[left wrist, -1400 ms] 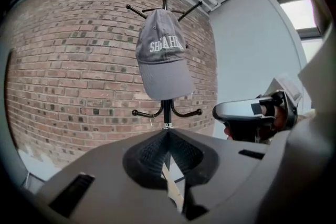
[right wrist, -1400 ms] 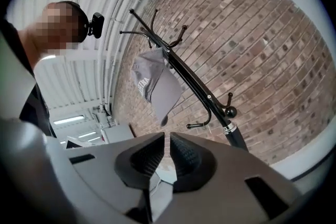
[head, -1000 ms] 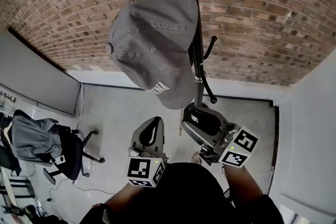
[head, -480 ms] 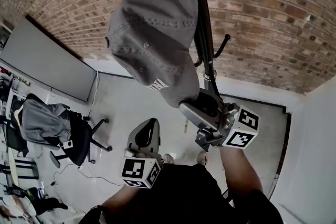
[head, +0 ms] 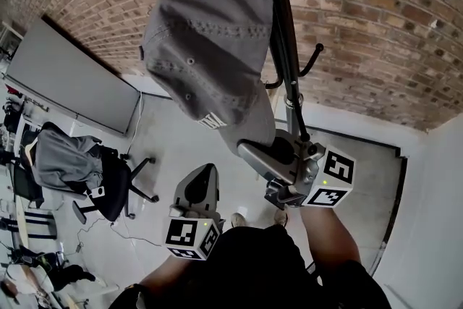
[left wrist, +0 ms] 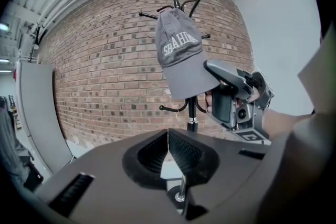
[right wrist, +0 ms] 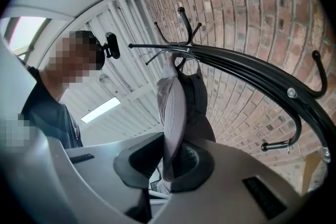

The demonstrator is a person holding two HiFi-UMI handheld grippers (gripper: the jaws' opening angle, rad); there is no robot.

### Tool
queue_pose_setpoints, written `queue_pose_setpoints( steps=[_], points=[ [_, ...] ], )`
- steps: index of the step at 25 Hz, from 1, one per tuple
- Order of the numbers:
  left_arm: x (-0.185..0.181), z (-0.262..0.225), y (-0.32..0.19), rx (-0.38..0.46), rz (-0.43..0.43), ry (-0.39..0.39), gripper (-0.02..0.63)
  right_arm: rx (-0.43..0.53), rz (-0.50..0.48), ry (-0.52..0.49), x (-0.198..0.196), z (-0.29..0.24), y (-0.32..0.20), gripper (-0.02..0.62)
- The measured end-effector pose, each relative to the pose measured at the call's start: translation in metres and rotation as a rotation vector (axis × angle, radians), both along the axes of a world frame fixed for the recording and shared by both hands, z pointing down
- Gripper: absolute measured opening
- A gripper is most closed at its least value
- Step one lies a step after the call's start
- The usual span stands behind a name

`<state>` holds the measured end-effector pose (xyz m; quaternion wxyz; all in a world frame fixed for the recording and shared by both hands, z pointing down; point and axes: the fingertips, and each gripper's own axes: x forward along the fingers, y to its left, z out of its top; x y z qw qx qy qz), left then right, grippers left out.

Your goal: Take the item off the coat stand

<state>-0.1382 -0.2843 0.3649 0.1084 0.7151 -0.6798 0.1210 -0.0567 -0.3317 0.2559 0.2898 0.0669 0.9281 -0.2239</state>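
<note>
A grey cap (head: 210, 69) hangs by its back from a top hook of the black coat stand (head: 286, 61), brim pointing down. My right gripper (head: 264, 152) reaches up under it, and its jaws are closing with the brim's lower edge between them. In the right gripper view the brim (right wrist: 174, 113) runs edge-on between the pads of that gripper (right wrist: 170, 165), which press on it. My left gripper (head: 202, 181) hangs lower to the left, away from the cap. In the left gripper view its pads (left wrist: 168, 144) meet with nothing between them, and the cap (left wrist: 181, 60) shows ahead.
A brick wall (head: 376, 32) stands behind the coat stand. Lower hooks (head: 311, 58) stick out from the pole near my right gripper. An office chair draped with a grey jacket (head: 72, 170) stands on the floor at the left, below a grey panel (head: 72, 87).
My right gripper has risen to the cap's brim and its jaws have come together on it. The left gripper has stayed low at the left.
</note>
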Motion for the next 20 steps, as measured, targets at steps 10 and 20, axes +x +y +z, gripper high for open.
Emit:
queue_pose_setpoints(
  steps=[10, 20],
  points=[
    [-0.010, -0.018, 0.013, 0.058, -0.006, 0.012, 0.034, 0.065, 0.031, -0.021, 0.012, -0.035, 0.016, 0.035],
    [-0.063, -0.032, 0.073, 0.107, -0.109, 0.067, 0.034, 0.229, 0.024, 0.013, -0.035, -0.109, 0.051, 0.035]
  ],
)
